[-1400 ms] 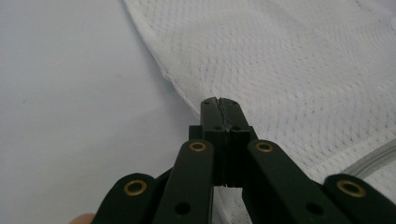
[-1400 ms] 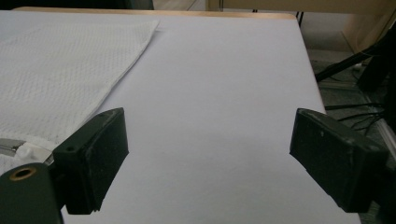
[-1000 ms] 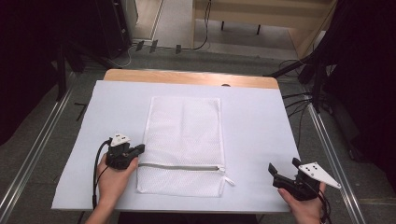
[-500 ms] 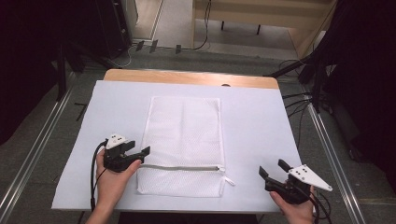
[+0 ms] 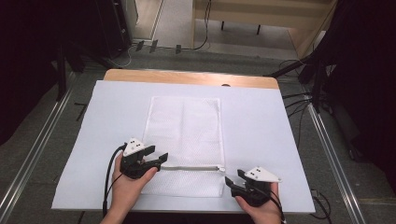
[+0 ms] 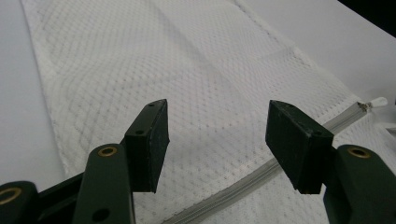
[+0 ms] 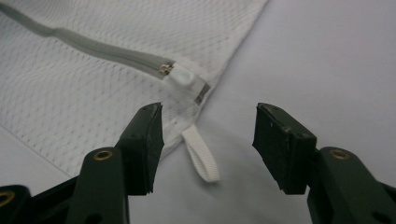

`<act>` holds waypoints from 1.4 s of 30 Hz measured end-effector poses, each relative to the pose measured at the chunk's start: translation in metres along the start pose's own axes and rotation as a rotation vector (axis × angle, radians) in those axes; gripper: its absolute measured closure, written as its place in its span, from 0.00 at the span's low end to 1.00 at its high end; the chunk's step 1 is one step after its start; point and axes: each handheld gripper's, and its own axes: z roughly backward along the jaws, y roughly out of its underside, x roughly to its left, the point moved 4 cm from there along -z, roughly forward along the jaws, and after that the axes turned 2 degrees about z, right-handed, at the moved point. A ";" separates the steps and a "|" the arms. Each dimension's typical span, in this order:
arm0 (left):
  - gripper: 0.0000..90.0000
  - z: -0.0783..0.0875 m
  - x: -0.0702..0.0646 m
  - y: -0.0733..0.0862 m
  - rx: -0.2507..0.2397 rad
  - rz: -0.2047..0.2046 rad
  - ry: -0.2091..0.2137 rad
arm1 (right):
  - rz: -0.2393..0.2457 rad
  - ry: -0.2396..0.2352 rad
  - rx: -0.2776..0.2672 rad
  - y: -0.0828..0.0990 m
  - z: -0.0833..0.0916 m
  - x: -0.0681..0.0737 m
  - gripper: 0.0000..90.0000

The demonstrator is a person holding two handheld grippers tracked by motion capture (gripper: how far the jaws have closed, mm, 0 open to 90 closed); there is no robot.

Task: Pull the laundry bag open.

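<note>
A white mesh laundry bag (image 5: 184, 135) lies flat on the white sheet, its grey zip (image 5: 191, 168) running across near the front. My left gripper (image 5: 159, 160) hovers over the bag's left side by the zip (image 6: 261, 175). Its jaws (image 6: 217, 135) have just opened from shut and narrowed a little; only mesh lies under the gap. My right gripper (image 5: 232, 180) sits at the zip's right end. Its jaws (image 7: 208, 135) have just been closing and stand open. The white pull tab (image 7: 201, 158) lies between them untouched, just below the zip slider (image 7: 184, 77).
The white sheet (image 5: 261, 126) covers a wooden table whose far edge (image 5: 187, 77) shows. Metal rails (image 5: 32, 154) run along both sides on the floor. Cables and dark stands (image 5: 317, 88) crowd the right side beyond the table.
The right gripper has moved left to the zip's end and narrowed its jaws. The left gripper has opened its jaws and shifted slightly right over the bag.
</note>
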 end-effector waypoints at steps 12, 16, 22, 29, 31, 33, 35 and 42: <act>0.51 -0.006 -0.014 0.002 0.021 -0.039 0.038 | 0.019 -0.022 0.029 -0.002 -0.016 0.014 0.36; 0.51 -0.006 -0.016 0.003 0.027 -0.044 0.044 | 0.018 -0.018 0.032 -0.002 -0.022 0.015 0.38; 0.53 -0.006 -0.018 0.003 0.025 -0.046 0.052 | 0.039 -0.040 0.035 -0.003 -0.024 0.022 0.42; 0.54 -0.009 -0.025 0.002 0.029 -0.060 0.074 | 0.062 -0.003 0.037 -0.003 -0.026 0.026 0.45; 0.55 -0.010 -0.028 0.002 0.035 -0.063 0.077 | 0.061 -0.014 0.031 -0.003 -0.026 0.027 0.45; 0.55 -0.012 -0.031 0.001 0.037 -0.060 0.091 | 0.056 -0.019 0.027 -0.003 -0.027 0.027 0.44; 0.56 -0.014 -0.037 0.000 0.034 -0.070 0.106 | 0.051 -0.018 0.027 -0.003 -0.028 0.027 0.45; 0.56 -0.024 -0.061 -0.001 0.051 -0.104 0.150 | 0.085 0.071 0.023 -0.003 -0.029 0.031 0.63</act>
